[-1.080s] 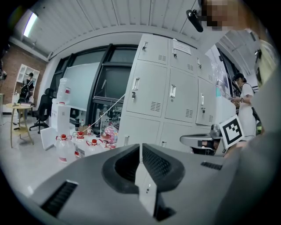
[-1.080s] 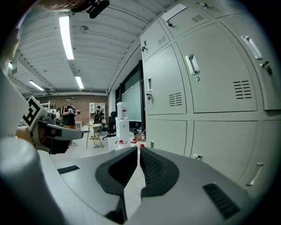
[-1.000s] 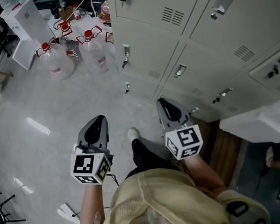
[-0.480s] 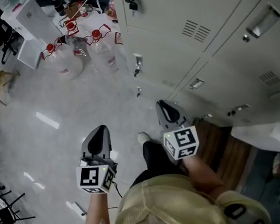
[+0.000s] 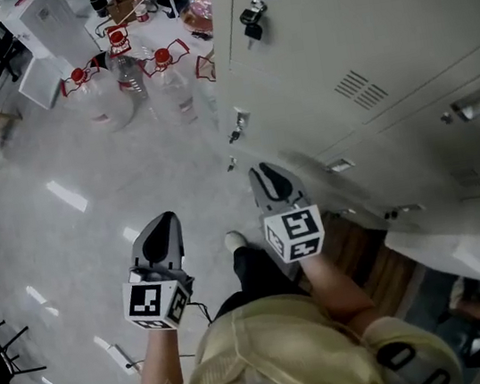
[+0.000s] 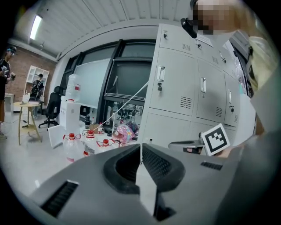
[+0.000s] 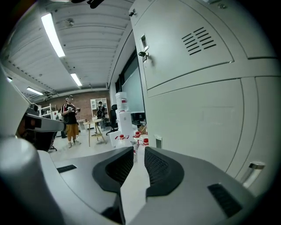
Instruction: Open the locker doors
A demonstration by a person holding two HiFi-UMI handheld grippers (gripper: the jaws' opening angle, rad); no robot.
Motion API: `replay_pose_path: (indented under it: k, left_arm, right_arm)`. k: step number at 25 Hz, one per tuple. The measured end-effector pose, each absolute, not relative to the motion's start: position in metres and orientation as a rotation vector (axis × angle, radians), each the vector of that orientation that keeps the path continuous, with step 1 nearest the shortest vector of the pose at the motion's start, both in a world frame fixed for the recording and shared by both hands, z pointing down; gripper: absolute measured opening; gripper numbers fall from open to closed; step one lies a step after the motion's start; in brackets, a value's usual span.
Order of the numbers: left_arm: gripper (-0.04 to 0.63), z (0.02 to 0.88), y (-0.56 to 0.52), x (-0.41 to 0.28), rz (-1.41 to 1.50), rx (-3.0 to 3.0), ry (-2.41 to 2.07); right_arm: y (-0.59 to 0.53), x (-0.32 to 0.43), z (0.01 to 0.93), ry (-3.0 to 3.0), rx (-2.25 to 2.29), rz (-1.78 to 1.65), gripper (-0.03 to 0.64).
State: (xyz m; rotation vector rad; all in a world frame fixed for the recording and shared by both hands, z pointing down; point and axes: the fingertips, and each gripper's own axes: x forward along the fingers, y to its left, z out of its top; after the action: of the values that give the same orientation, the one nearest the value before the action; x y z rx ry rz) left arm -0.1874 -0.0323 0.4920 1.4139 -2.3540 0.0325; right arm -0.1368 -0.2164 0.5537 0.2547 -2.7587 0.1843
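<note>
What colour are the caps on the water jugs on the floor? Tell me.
Red; the caps show best in the head view.

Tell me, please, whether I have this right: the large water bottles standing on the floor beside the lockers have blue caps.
Not quite: the caps are red, not blue, as the head view shows; the water bottles do stand on the floor beside the lockers.
</note>
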Motion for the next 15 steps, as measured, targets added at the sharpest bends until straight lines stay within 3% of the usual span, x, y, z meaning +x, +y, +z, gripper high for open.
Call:
replay_pose_path:
  k: [5,15]
  left_arm:
    - [0.006,0.503,-0.034,-0.210,0.025,1.366,-2.351]
    - [0.006,0.521,-0.033,-0.249,0.011,1.259,-2.346]
  right_arm:
    - [-0.231,-0.168,0.574,-2.724,0.267,0.177,0.081]
    - [-0.261,-0.223,0.602,-2.713,0.403,0.136,0.083]
